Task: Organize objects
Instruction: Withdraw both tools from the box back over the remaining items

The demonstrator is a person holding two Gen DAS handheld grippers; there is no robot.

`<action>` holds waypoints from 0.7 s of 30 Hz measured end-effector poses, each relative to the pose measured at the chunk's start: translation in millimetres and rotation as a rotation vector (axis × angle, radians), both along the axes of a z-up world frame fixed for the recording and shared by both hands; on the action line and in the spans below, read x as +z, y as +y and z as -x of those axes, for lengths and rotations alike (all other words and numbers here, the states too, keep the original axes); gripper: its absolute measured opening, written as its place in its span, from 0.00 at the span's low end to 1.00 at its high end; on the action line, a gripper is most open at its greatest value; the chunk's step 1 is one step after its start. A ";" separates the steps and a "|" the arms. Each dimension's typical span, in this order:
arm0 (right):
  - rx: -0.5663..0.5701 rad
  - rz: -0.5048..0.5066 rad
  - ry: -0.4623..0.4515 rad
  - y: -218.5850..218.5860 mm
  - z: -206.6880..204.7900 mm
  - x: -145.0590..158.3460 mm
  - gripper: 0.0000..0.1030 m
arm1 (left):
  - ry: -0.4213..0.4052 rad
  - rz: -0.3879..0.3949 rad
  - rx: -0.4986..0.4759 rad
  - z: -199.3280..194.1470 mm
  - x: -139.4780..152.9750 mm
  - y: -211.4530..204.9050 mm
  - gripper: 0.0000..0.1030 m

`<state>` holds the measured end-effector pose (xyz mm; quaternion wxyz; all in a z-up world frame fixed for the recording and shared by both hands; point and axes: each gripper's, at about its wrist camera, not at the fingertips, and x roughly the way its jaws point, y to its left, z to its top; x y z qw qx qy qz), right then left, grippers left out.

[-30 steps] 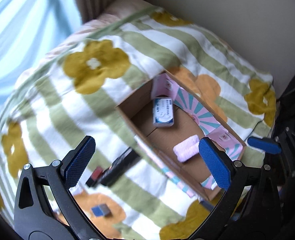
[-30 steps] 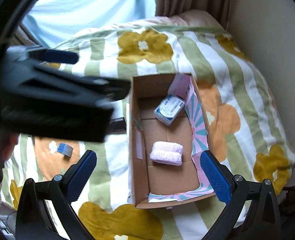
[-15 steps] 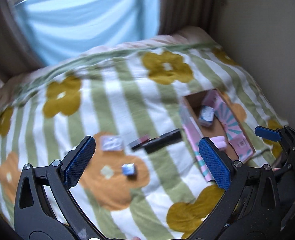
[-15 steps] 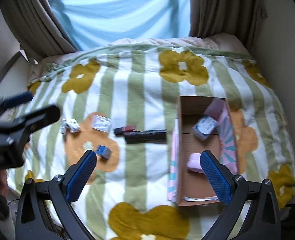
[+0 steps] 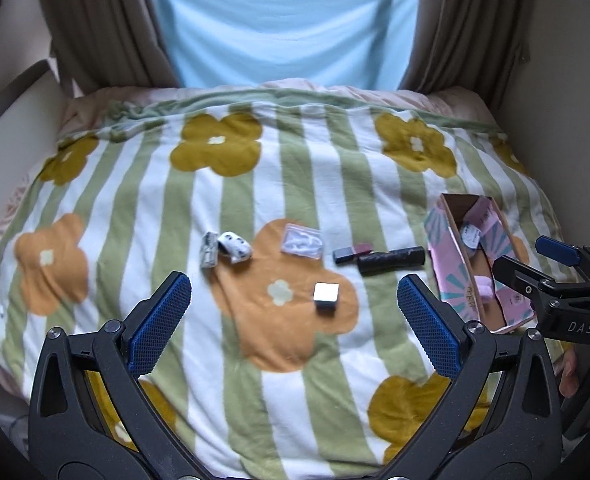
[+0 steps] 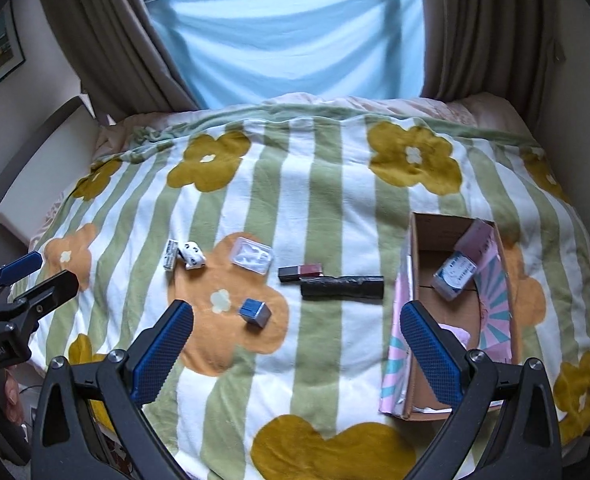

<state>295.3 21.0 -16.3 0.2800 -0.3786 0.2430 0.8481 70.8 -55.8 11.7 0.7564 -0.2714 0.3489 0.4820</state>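
Observation:
A cardboard box (image 6: 419, 264) (image 5: 451, 248) lies on the bed at right, holding a blue-white pack (image 6: 453, 274) and a pink roll (image 6: 457, 334). On the blanket lie a black roll (image 6: 342, 287) (image 5: 391, 259), a dark red stick (image 6: 299, 271), a clear plastic case (image 6: 252, 257) (image 5: 301, 241), a small blue-silver cube (image 6: 254, 312) (image 5: 325, 297), a white spotted item (image 6: 191, 256) (image 5: 235, 246) and a grey strip (image 6: 170, 254). My left gripper (image 5: 295, 318) is open and empty above the cube. My right gripper (image 6: 297, 344) is open and empty, left of the box.
A striped flower blanket (image 6: 315, 200) covers the bed. Blue curtain (image 6: 295, 40) and brown drapes stand behind. A wall runs along the right. The other gripper shows at each view's side edge (image 5: 555, 288) (image 6: 15, 304).
Both grippers have pulled back and up from the box. The views widened to show the whole bed and the loose items. Nothing was picked up.

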 end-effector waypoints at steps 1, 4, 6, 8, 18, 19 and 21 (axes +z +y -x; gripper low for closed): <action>0.006 -0.001 0.003 -1.7 1.6 0.2 1.00 | 0.002 -0.003 0.007 3.5 -0.3 -1.2 1.00; 0.030 -0.005 0.009 -6.2 7.9 -0.6 1.00 | 0.002 -0.005 0.023 9.8 -2.0 -2.4 1.00; 0.044 -0.005 0.011 -8.7 12.5 -2.5 1.00 | 0.006 -0.003 0.033 14.2 -4.2 -2.8 1.00; 0.053 0.004 0.016 -9.9 16.0 -4.8 1.00 | 0.018 0.003 0.040 16.9 -7.2 -2.1 1.00; 0.060 -0.016 0.027 -24.4 45.9 -30.2 1.00 | 0.009 0.052 0.063 51.3 -39.9 30.0 1.00; 0.048 -0.015 0.029 -25.3 49.1 -34.1 1.00 | -0.007 0.058 0.064 55.7 -45.0 37.1 1.00; 0.018 -0.016 0.022 -27.9 58.3 -46.1 1.00 | -0.036 0.073 0.062 63.7 -56.7 52.4 1.00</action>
